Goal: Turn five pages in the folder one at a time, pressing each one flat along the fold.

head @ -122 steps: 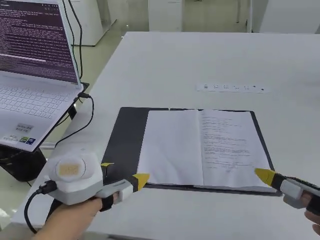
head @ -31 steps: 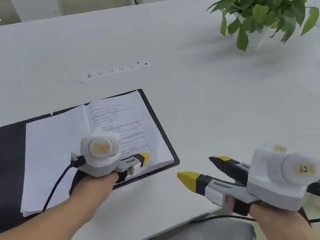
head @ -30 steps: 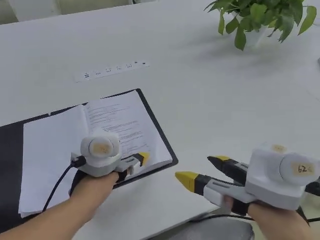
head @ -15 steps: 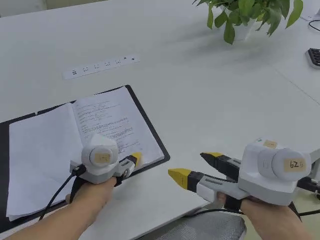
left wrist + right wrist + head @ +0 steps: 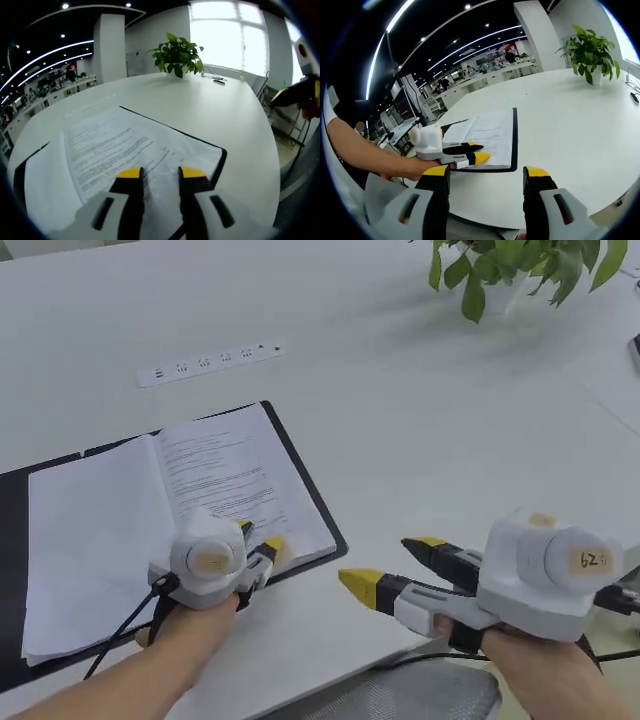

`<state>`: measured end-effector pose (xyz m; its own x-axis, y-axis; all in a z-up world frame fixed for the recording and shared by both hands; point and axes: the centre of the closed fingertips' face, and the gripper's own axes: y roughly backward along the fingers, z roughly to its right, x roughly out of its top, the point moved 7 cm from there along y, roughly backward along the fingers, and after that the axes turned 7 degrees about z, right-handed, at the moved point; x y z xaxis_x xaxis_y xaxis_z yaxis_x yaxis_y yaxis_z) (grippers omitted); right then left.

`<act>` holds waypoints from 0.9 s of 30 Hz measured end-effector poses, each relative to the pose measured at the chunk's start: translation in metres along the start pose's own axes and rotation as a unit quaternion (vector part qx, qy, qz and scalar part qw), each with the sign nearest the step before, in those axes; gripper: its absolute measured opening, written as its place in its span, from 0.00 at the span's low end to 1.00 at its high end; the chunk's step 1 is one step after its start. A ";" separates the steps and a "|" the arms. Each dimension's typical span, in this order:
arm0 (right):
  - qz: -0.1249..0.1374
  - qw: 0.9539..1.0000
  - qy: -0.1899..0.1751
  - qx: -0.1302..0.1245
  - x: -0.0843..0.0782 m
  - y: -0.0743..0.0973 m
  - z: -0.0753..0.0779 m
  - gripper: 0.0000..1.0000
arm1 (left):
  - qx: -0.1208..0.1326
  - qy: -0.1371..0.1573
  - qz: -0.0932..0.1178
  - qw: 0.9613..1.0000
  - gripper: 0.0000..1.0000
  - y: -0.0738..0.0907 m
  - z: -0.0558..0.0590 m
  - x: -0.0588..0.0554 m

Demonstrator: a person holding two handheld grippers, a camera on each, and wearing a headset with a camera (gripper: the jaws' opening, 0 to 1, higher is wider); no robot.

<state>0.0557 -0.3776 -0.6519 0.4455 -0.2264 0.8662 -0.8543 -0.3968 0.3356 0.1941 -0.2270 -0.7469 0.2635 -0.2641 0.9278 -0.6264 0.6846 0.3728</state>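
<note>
Folder [image 5: 12, 540] lies open flat on table [image 5: 420, 400], 9 o'clock in head view. Left gripper [image 5: 258, 535] over printed page [image 5: 225, 475] near corner, jaws narrowly apart, empty. Right gripper [image 5: 388, 564] at folder's 4 o'clock, jaws wide, empty.

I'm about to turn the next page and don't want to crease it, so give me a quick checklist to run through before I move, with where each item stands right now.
1. Black folder lying open on the white table: ok.
2. Left gripper over the lower right corner of the printed white right-hand page: ok.
3. Left jaws apart, ready to take the sheet: ok.
4. Just one sheet between them: cannot tell.
5. Right gripper open, over bare table to the right of the folder, out of the page's sweep: ok.
6. Potted green plant far from the folder: ok.
</note>
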 end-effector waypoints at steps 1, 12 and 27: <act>-0.001 1.000 0.001 0.001 0.000 -0.001 0.000 0.57 | 0.000 -0.001 0.000 1.000 0.25 0.000 0.000 0.000; -0.022 0.999 0.014 0.025 0.002 -0.026 0.000 0.56 | 0.014 0.024 0.016 0.999 0.18 -0.002 -0.002 -0.002; -0.052 0.997 0.018 0.057 -0.004 -0.056 0.005 0.55 | 0.034 0.061 0.028 0.997 0.15 -0.003 -0.001 -0.002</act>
<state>0.1035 -0.3590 -0.6761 0.5193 -0.1475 0.8418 -0.7663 -0.5164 0.3823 0.1960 -0.2278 -0.7495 0.3108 -0.1389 0.9403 -0.6902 0.6472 0.3237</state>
